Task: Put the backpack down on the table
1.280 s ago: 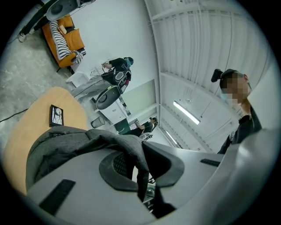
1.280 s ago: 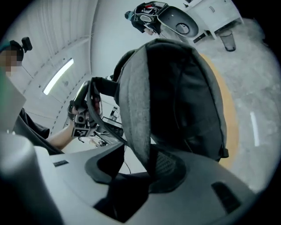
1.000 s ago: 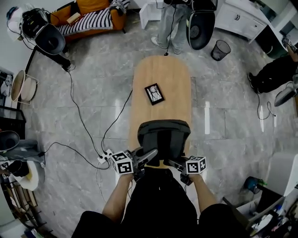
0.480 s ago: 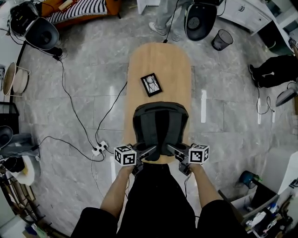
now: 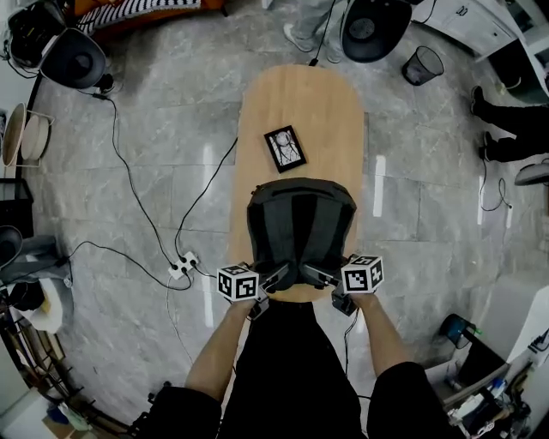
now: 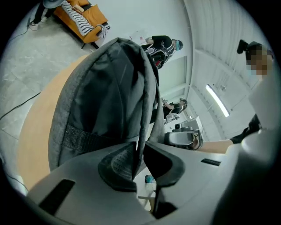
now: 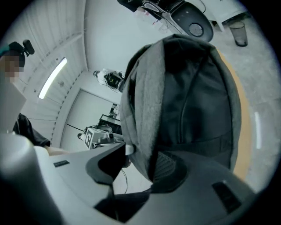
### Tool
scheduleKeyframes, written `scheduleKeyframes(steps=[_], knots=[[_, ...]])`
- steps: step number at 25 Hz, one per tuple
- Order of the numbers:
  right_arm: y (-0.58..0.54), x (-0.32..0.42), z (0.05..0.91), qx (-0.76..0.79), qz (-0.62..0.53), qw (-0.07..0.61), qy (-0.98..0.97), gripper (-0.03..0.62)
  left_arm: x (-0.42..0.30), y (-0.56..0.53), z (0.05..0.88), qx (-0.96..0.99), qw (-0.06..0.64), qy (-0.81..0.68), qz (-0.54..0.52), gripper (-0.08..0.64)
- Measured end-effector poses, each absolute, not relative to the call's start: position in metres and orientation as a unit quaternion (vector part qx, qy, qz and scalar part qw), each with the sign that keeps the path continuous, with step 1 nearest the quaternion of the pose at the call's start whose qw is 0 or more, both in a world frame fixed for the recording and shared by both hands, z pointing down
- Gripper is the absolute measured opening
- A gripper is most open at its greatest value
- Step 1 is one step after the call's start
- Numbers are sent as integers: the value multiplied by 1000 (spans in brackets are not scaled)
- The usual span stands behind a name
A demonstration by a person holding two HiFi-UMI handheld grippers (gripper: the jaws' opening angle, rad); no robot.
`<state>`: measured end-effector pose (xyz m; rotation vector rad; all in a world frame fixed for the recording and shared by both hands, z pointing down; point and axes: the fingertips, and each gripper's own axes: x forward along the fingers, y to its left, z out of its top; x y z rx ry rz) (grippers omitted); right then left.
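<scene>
The left gripper (image 6: 139, 151) is closing its jaws, and they pinch the thin edge of the left strap (image 6: 151, 99), with both pads against the fabric. The right gripper (image 7: 140, 151) is opening. Its jaws stand apart with the right strap (image 7: 140, 110) between them. That strap lies against one pad and clear of the other. In the head view both grippers sit at the near end of the table (image 5: 300, 103), angled inward toward each other, the marker cubes outermost and a bare forearm behind each one.

The backpack (image 5: 300, 227) lies on the near end of the table. Its dark back panel faces up and its straps run toward the person. It covers almost the full width of the table there.

At the middle of the table, beyond the backpack and apart from it, lies a black picture frame (image 5: 285, 147), turned a little askew.

On the floor left of the table lies a white power strip (image 5: 182, 266), and a dark cable (image 5: 129, 180) trails away from it. A dark chair (image 5: 373, 26) stands at the far end of the table, with a bin (image 5: 425, 65) off to the right of that end.
</scene>
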<state>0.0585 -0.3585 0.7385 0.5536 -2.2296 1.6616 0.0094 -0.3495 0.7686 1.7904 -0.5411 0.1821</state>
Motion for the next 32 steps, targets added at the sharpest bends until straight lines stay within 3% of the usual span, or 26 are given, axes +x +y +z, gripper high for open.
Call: scheduleKeyframes(steps=[6,8,18,26,32], knots=[[-355,77,800,275,576,224,-737,136,7,-359,790,760,590,-262,73,55],[-360,82,810,294,590,214,-720,94,8,-363,796,761,585,-271,72,52],[-400,92,849,352,673,173,-627,98,-1,-408,834,729,583,-355,55,52],[-392,83,871,366,679,233,-592,86,-11,-401,858,696,618,-364,38,48],[-370,84,881,354,707,241,-563,86,-9,-380,869,683,636,-355,48,46]])
